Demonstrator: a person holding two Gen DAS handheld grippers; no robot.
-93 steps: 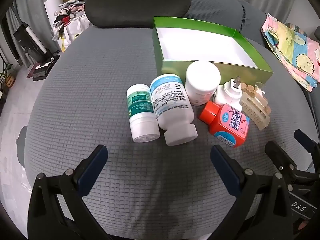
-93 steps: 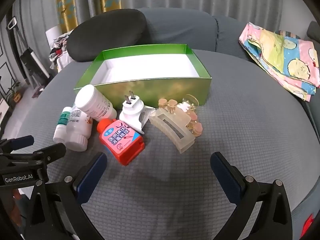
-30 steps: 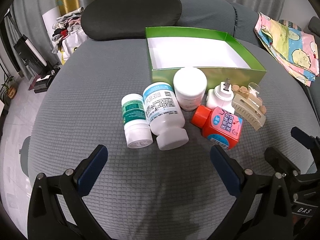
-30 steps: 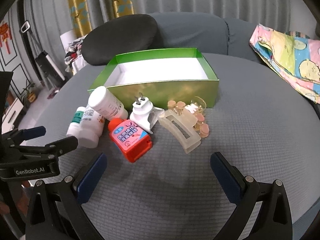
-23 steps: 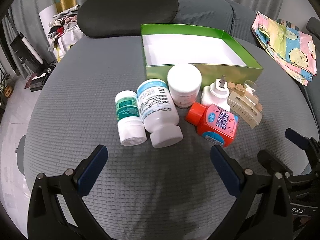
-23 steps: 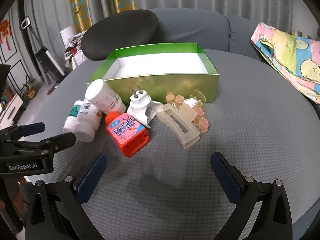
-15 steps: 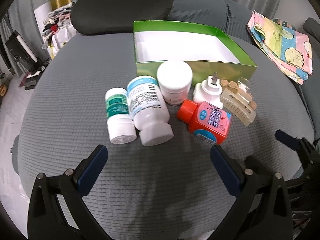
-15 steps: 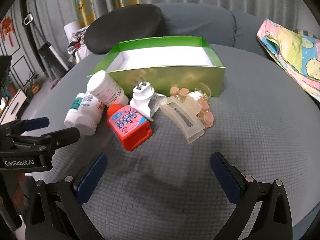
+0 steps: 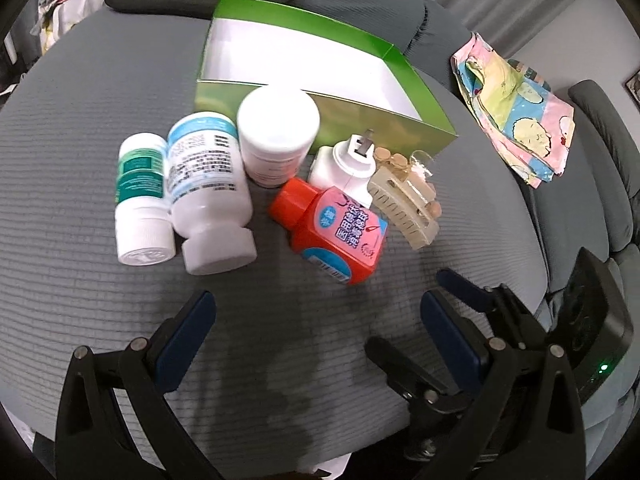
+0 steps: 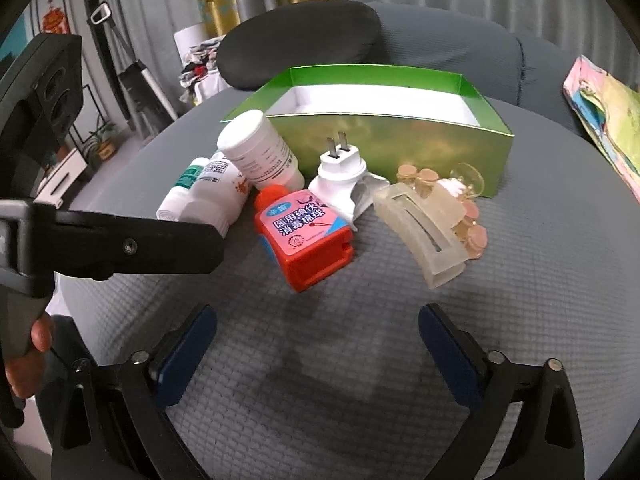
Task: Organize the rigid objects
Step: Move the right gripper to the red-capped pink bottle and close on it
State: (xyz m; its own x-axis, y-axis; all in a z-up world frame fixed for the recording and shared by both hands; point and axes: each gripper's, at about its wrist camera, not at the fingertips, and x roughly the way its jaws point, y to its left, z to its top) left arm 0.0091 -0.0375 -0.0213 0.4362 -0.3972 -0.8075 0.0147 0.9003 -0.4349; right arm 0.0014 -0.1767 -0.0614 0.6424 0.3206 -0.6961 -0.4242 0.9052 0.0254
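Observation:
An open green box (image 9: 352,114) (image 10: 400,148) with a white inside stands on a grey cushion. In front of it lie a small green-label bottle (image 9: 142,196), a bigger blue-label bottle (image 9: 206,188), a white jar (image 9: 278,136) (image 10: 258,150), a red bottle (image 9: 332,232) (image 10: 302,236), a white plug (image 9: 346,164) (image 10: 344,184) and a beige hair clip (image 9: 404,208) (image 10: 424,228). My left gripper (image 9: 316,328) is open and empty just before the red bottle. My right gripper (image 10: 316,344) is open and empty, near the red bottle and clip.
A dark cushion (image 10: 300,40) lies behind the box. A colourful folded cloth (image 9: 516,104) (image 10: 604,120) lies at the right. The left gripper's body (image 10: 112,244) reaches in at the left of the right wrist view. The right gripper's fingers (image 9: 472,296) show at lower right in the left wrist view.
Both grippers have moved closer to the pile of objects and toward each other. The objects have not moved. Both stay open.

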